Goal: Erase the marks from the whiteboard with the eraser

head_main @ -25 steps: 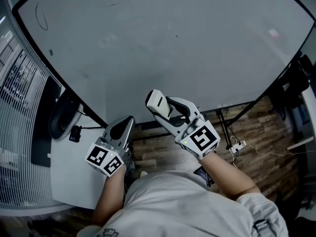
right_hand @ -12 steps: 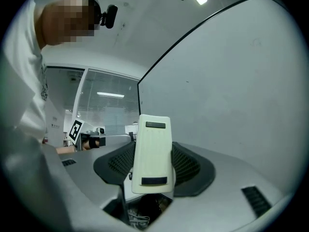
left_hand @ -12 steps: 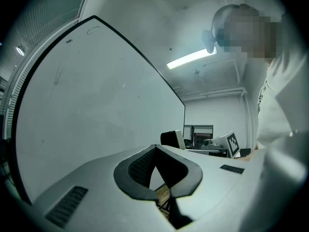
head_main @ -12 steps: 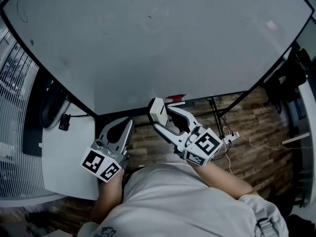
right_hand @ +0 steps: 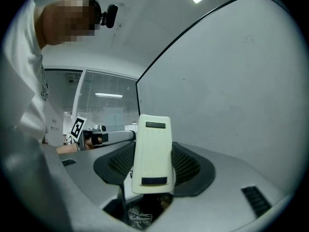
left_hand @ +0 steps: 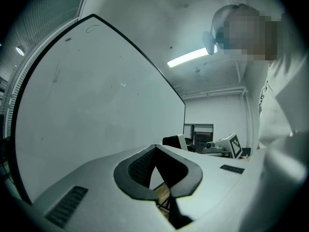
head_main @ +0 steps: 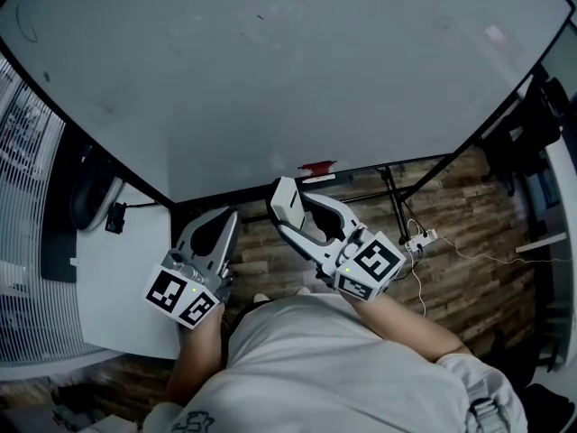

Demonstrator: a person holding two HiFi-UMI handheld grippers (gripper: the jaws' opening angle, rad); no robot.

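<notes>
The right gripper pinches the eraser – a cream block – between its fingers. The right gripper view shows the pads pressed on both sides of the eraser, which stands up past the fingertips. In the head view the eraser sits just below the lower edge of the whiteboard, beside a small red thing at that edge; whether it touches the board cannot be told. A faint curved mark shows near the board's upper left corner and a small dash near the top. The left gripper is held just left of the right one, over the wood-pattern floor – its fingers are pressed together at the tips with nothing between them.
</notes>
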